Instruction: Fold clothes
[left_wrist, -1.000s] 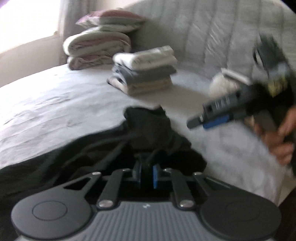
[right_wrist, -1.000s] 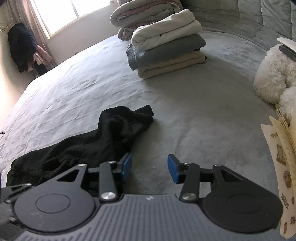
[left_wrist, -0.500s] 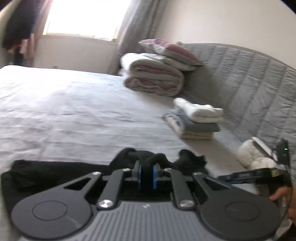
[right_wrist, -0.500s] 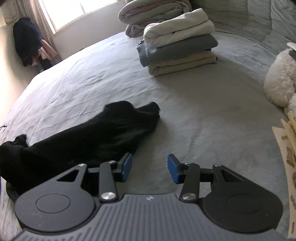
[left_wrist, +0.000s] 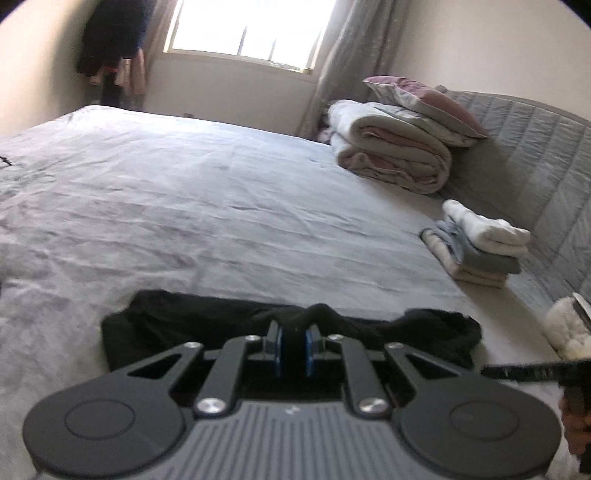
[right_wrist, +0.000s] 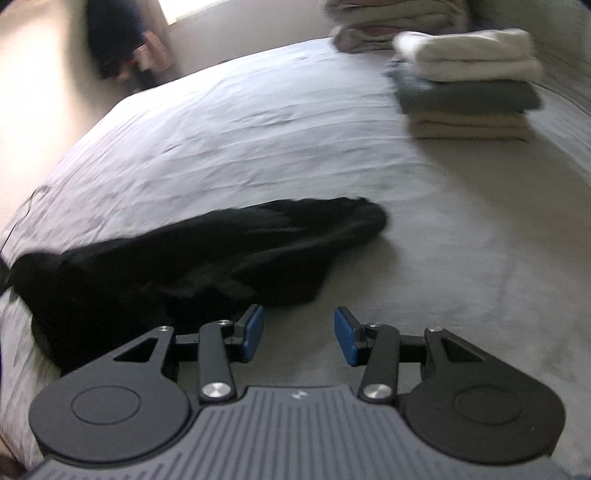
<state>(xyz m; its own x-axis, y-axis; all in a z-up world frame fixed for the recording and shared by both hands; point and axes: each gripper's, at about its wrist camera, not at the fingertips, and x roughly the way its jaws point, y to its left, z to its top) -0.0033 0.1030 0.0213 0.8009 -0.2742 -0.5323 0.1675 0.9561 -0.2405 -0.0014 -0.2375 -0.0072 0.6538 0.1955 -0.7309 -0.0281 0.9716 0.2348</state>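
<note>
With a folded stack already sitting at right, the left hand-held gripper is pinching the unfolded black garment lying low on the bed, while the right hand-held gripper is hovering unclenched beside it.

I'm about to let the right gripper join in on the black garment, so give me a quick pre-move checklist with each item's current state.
1. Left gripper shut on the black garment: ok.
2. Right gripper open with nothing between its pads: ok.
3. Garment lying flat: not ok, it lies bunched.
4. Bare bed beside the garment for spreading: ok.
5. Folded stack apart from the garment: ok.
6. Which garment edge or corner the left gripper holds: cannot tell.
</note>
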